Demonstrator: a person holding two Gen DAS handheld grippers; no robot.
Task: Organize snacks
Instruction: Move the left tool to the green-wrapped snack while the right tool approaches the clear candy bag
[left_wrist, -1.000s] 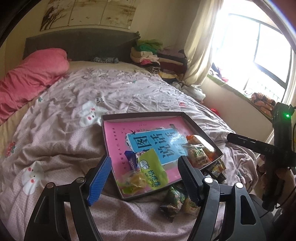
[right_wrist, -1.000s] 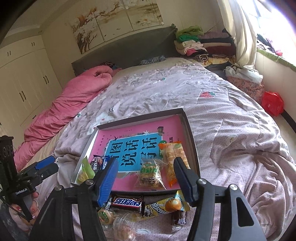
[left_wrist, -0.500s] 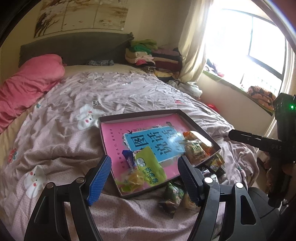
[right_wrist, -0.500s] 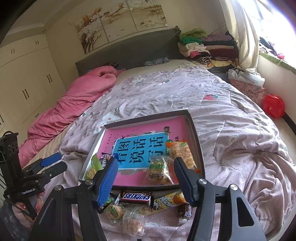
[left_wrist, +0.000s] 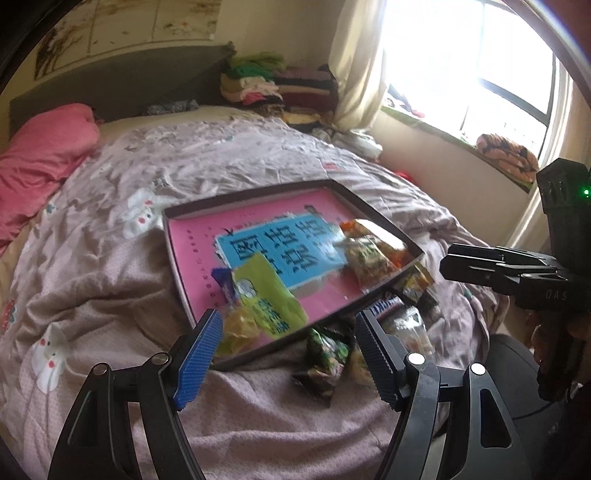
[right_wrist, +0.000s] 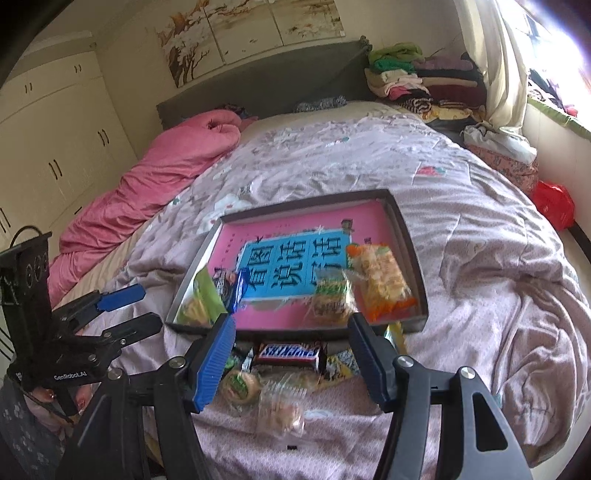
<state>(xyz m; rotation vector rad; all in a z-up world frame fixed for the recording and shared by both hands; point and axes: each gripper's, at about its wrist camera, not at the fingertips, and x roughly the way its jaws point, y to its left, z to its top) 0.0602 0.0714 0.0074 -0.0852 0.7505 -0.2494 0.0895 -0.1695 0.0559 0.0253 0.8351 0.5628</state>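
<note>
Both grippers, left (left_wrist: 290, 356) and right (right_wrist: 291, 363), hang open and empty over loose snacks (right_wrist: 288, 353) on a mauve quilt (right_wrist: 461, 295). Just beyond, a pink-lined tray (right_wrist: 404, 236) holds more packets. Farther back: pink duvet (right_wrist: 155, 177), dark headboard (right_wrist: 266, 83), bright window (left_wrist: 491, 66).

Snack wrappers (right_wrist: 289, 353) glossy plastic; bedspread (right_wrist: 480, 295) matt cloth; tray (right_wrist: 404, 236) probably cardboard.

Loose snacks (right_wrist: 288, 354) crowding the tray's (right_wrist: 406, 236) near rim; far pink floor and surrounding quilt (right_wrist: 480, 295) free.
</note>
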